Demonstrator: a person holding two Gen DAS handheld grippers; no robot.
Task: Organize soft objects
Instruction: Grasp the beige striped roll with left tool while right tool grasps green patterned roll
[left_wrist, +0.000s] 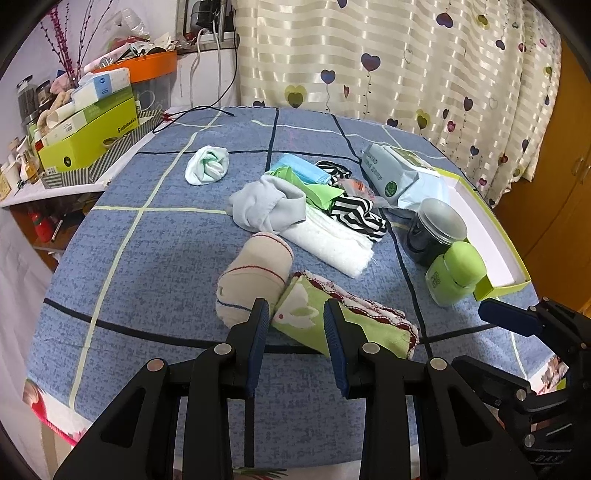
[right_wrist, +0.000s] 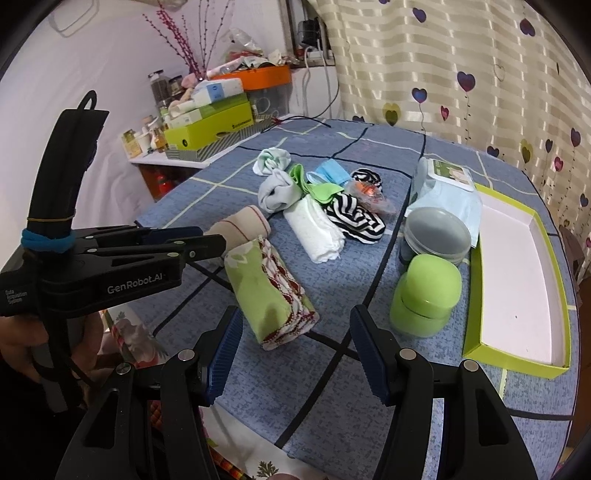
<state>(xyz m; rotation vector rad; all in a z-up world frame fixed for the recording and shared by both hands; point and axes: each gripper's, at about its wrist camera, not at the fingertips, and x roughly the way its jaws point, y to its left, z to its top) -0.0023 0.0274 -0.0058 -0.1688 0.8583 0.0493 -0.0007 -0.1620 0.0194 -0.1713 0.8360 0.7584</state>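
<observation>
A rolled green towel (left_wrist: 354, 325) (right_wrist: 266, 291) with a red-and-white edge lies on the blue checked cloth. My left gripper (left_wrist: 295, 310) (right_wrist: 218, 238) has its pads against both sides of the towel's rabbit-printed end, beside a beige roll (left_wrist: 255, 273) (right_wrist: 243, 225). My right gripper (right_wrist: 295, 314) stands wide open over the towel's other end, with nothing between its fingers, and shows at the right edge (left_wrist: 517, 321) of the left wrist view. Behind lie a white towel (left_wrist: 332, 240), a grey sock (left_wrist: 266, 206), striped socks (left_wrist: 358, 214), a blue mask (left_wrist: 303, 170) and a white-green sock ball (left_wrist: 207, 166).
An open green box (right_wrist: 517, 280) with a white inside lies at the right. Next to it stand a green jar (right_wrist: 424, 291), a grey-lidded jar (right_wrist: 436, 232) and a wipes pack (right_wrist: 447, 188). A cluttered shelf (left_wrist: 85, 140) is at the far left, and a curtain hangs behind.
</observation>
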